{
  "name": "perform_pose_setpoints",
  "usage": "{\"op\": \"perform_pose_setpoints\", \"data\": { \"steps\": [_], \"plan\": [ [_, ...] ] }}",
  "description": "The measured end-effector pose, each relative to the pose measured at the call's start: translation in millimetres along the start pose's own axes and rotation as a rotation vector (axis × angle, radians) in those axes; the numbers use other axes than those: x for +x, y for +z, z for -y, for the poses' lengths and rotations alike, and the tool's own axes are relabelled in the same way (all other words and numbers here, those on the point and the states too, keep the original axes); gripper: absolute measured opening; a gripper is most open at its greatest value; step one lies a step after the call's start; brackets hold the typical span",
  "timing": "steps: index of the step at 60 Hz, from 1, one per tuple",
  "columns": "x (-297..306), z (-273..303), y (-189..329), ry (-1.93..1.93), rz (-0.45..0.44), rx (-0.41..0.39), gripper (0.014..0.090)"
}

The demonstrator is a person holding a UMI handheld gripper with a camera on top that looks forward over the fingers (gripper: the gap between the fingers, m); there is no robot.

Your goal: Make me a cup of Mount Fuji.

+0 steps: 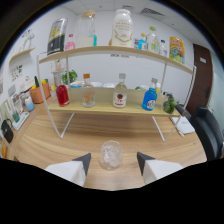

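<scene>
One glass [111,154] is standing on the wooden table [60,142], filled with what looks like ice, though the contents are too blurred to be sure. It is sitting right between the two fingertips of the gripper [113,161], with a gap showing on either side, so the fingers are spread wide and are pinching nothing. The glass is resting on its own weight, and the fingers are framing it rather than carrying it, probably because it is meant to stay put as the cup the drink gets built in.

Beyond the glass, a white two-level rack [117,50] is facing the gripper squarely, which is keeping every ingredient within one forward reach. Four bottles are lining the lower shelf: a red bottle [62,94] at one end, then an amber bottle [88,94], a clear bottle with a red label [119,95], and a blue bottle [149,98] at the other end. They are standing upright and spaced apart, likely so the fingers can be closing around one without knocking its neighbour. Taller containers are sitting on the upper shelf, including a big white jug [122,28].

Judging from this, the drink is barely begun: the cup is ready, and choosing a bottle is the next call.
</scene>
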Motion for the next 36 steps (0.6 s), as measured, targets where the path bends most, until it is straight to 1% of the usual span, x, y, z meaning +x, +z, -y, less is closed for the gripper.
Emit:
{"op": "perform_pose_setpoints", "data": {
  "steps": [14,21,26,36],
  "plan": [
    [0.9,-9.7,-15.2,0.026,-0.021,-0.008,0.0854],
    [-13.3,-20.2,-26.5,0.044,-0.024,-0.003,0.0848],
    [-35.4,-8.8,-29.6,0.049,-0.002,0.052,0.0850],
    [-66.2,53.1,-21.8,0.067,0.034,0.239,0.0861]
  ]
}}
